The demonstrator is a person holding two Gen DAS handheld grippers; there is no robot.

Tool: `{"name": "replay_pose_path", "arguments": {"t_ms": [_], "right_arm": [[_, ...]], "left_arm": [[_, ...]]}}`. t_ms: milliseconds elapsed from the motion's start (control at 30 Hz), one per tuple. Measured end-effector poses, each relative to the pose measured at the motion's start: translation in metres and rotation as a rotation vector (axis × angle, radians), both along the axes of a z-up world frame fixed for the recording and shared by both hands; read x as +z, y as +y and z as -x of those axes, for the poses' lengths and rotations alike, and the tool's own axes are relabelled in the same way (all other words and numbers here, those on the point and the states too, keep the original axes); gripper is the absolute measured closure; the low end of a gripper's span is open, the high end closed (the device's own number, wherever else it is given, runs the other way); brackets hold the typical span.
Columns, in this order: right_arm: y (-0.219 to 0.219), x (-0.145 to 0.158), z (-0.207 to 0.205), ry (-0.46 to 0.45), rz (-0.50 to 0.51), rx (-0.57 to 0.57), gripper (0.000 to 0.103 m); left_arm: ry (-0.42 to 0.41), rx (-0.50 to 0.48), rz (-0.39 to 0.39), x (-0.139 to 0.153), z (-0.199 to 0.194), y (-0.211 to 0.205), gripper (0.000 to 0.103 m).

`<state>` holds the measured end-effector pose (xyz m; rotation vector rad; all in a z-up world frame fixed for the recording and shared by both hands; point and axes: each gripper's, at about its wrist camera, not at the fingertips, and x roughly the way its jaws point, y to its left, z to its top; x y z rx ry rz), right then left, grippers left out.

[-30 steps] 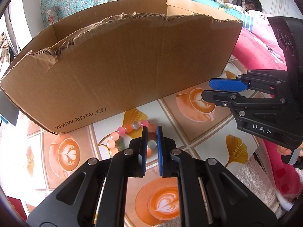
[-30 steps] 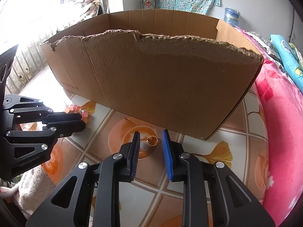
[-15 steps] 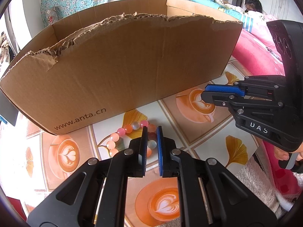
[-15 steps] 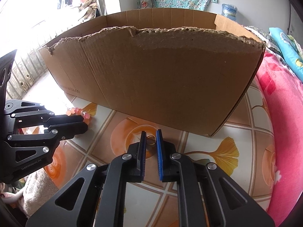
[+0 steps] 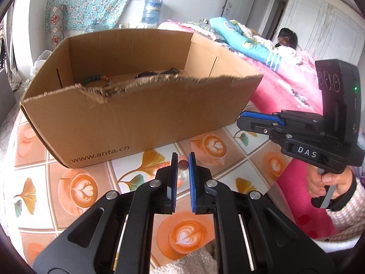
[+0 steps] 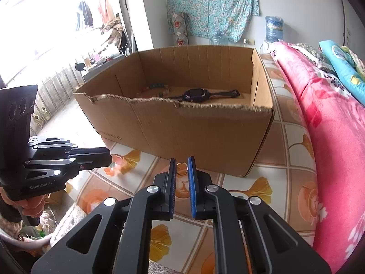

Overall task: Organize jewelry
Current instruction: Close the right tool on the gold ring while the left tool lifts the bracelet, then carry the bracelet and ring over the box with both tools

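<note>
An open cardboard box (image 5: 136, 118) (image 6: 194, 132) with a torn front wall stands on the patterned tabletop (image 5: 91, 189). Inside lie a dark watch (image 6: 197, 94) and a beaded bracelet (image 6: 155, 86). In front of the box, my left gripper (image 5: 182, 157) is shut on a pink and orange bead bracelet (image 5: 182, 165), which hangs lifted off the table. To its right, my right gripper (image 6: 181, 159) is shut on a small gold ring (image 6: 181, 167), also off the table. Each gripper shows in the other's view: the right gripper (image 5: 241, 118), the left gripper (image 6: 109, 159).
A bed with pink bedding (image 6: 330, 125) runs along the right of the table, and a person (image 5: 287, 40) lies at its far end. A water bottle (image 6: 273, 28) stands by the back wall. White fluffy cloth (image 5: 194, 260) lies at the table's near edge.
The right gripper's jaws closed on the ring. Both grippers then rose with their pieces, so the box's inside now shows over its torn front wall.
</note>
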<state>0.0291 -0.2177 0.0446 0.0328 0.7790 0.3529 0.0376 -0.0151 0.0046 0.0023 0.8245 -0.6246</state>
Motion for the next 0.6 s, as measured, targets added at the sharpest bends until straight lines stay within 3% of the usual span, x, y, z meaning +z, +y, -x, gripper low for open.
{"name": "replay_pose_path", "arguments": {"t_ms": [167, 367, 467, 600], "right_arm": [[-0.01, 0.045, 0.013, -0.116, -0.055, 0.004, 0.092], [-0.025, 0.094, 0.01, -0.235, -0.12, 0.043, 0.092], [-0.026, 0.111, -0.007, -0.249, -0.123, 0.085, 0.092], [-0.023, 0.116, -0.05, -0.174, -0.124, 0.146, 0.092]], "left_arm": [[-0.053, -0.061, 0.11, 0.043, 0.014, 0.014, 0.095], [-0.116, -0.106, 0.186, 0.1, 0.014, 0.022, 0.095], [-0.154, -0.103, 0.188, 0.121, 0.005, 0.019, 0.095], [-0.151, -0.046, 0.088, 0.132, -0.031, 0.018, 0.095]]}}
